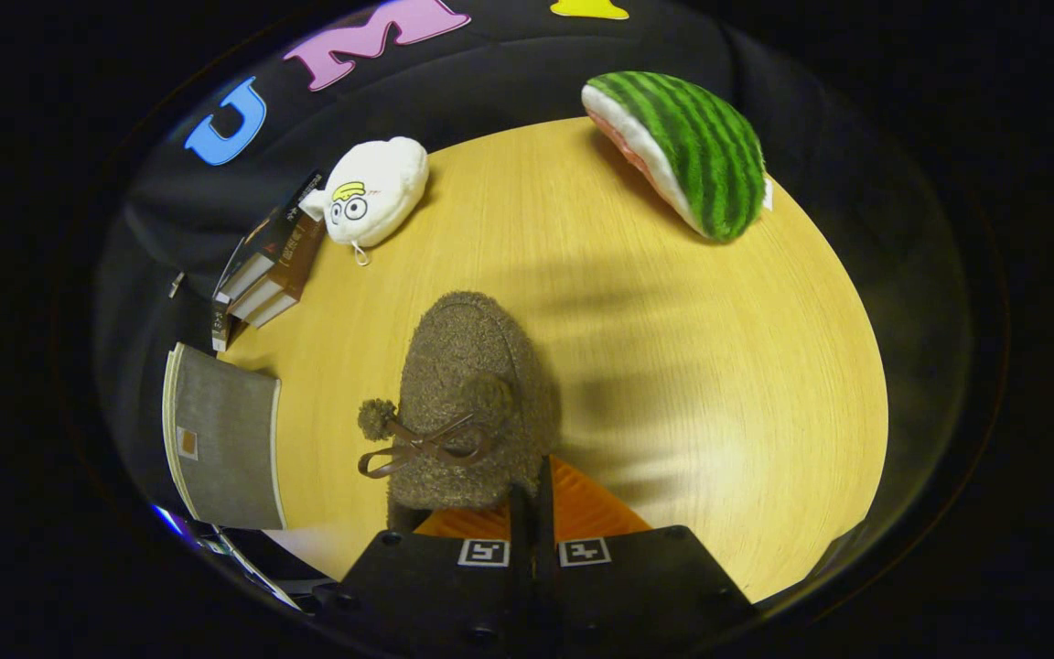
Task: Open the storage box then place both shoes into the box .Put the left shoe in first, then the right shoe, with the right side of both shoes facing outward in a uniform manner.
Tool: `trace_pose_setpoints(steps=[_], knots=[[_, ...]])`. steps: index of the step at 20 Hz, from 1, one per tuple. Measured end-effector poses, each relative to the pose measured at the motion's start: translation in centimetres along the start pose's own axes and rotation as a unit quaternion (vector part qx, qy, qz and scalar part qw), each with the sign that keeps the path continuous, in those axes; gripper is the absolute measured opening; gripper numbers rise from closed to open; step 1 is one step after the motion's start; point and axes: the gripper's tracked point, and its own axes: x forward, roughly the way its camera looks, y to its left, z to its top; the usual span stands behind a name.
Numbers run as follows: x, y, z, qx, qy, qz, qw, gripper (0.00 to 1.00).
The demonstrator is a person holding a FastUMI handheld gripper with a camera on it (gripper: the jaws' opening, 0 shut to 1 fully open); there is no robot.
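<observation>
Our gripper [532, 508] has its fingers drawn together on the heel rim of the fuzzy brown shoe [472, 403], which points away from us over the middle of the wooden table [719, 366]. At the table's left edge lies the grey storage box [225, 439], with books [266, 265] and a white plush [376, 188] toward the far left corner and a watermelon plush [682, 151] at the far edge. We judge the hold thin, so we should swing slowly toward the box and keep the shoe level

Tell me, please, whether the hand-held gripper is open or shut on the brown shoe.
Shut on the brown fuzzy shoe: the hand-held gripper has its fingers pressed nearly together, pinching the shoe's rear edge above the wooden table.
</observation>
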Motion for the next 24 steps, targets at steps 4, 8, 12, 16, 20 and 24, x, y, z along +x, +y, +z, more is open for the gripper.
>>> trace_pose_setpoints(steps=[4,8,12,16,20,24], knots=[[-4.0,6.1,0.9,0.011,-0.019,0.039,0.999,0.05],[-8.4,13.9,1.9,0.022,-0.039,0.092,0.995,0.05],[-12.1,21.6,2.5,0.025,-0.060,0.137,0.988,0.05],[-13.7,29.1,2.7,0.025,-0.075,0.175,0.981,0.05],[-12.8,35.1,2.0,0.035,-0.084,0.181,0.979,0.05],[-9.0,39.3,-0.3,0.061,-0.064,0.169,0.982,0.05]])
